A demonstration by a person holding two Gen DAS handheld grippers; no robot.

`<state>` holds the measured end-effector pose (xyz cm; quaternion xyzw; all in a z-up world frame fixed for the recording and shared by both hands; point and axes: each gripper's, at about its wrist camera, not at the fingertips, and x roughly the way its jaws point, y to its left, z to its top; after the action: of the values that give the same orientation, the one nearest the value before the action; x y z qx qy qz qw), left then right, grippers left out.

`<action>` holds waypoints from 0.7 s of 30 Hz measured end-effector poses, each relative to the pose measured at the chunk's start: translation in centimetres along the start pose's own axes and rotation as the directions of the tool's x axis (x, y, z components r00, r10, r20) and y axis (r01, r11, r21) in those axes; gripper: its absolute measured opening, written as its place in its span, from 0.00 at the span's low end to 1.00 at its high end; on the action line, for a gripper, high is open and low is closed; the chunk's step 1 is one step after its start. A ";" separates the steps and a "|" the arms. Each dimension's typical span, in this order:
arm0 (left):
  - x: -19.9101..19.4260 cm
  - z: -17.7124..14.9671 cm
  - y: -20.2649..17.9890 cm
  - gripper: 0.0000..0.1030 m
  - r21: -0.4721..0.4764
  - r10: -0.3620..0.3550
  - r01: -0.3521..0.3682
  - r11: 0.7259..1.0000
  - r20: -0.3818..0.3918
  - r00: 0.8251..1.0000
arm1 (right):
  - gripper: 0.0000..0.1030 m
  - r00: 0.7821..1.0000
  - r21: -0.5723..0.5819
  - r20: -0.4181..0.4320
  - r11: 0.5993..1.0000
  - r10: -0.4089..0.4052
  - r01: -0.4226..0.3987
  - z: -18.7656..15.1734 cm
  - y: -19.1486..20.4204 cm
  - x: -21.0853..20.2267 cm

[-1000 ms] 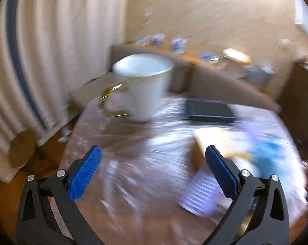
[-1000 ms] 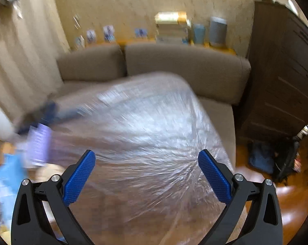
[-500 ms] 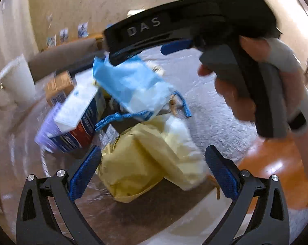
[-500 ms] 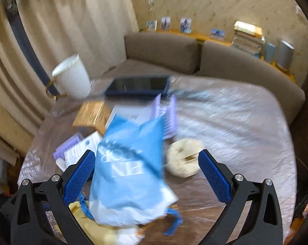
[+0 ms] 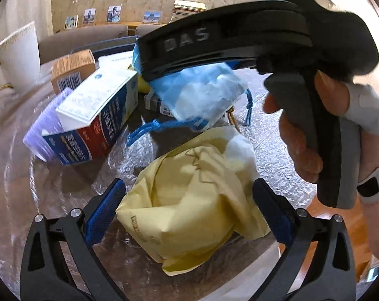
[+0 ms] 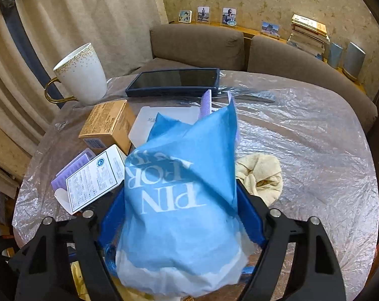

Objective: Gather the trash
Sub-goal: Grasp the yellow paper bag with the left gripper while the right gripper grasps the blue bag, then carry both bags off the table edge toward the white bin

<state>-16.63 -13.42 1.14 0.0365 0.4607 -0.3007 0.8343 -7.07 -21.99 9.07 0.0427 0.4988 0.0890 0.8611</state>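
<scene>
The blue-padded fingers (image 6: 249,215) of the right gripper (image 6: 180,217) were closing on the blue drawstring bag (image 6: 181,200), which was seated between them with both pads appearing to be in contact. The left gripper (image 5: 188,212) was held with its jaws apart and narrowing; the crumpled yellow paper bag (image 5: 189,205) was straddled but not yet pressed (a slight gap was visible at the left pad). The yellow bag lay directly ahead of the left fingers on the plastic-covered table (image 6: 314,150), its long axis running away from them. Both grippers were pitched steeply downward, the right hand (image 5: 314,125) being positioned above and beyond the left.
</scene>
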 end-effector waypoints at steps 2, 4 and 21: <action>-0.3 -0.3 0.4 0.88 -0.009 -0.021 0.021 1.000 0.005 1.000 | 0.68 1.000 0.005 0.012 1.000 -0.011 0.011 0.0 0.0 -0.3; -0.9 -0.9 0.7 0.84 -0.011 -0.028 0.028 1.000 0.015 0.999 | 0.67 0.999 0.016 0.045 1.000 -0.017 0.017 -0.1 -0.2 -1.1; -2.1 -1.6 3.8 0.68 -0.036 -0.070 0.072 0.997 0.052 0.996 | 0.64 0.966 0.128 0.238 0.989 -0.101 0.072 -2.2 -2.7 -9.7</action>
<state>-16.67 -8.79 1.05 -0.0032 0.4457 -0.3223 0.8351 -13.40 -26.54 15.82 0.0823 0.3950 0.0158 0.9149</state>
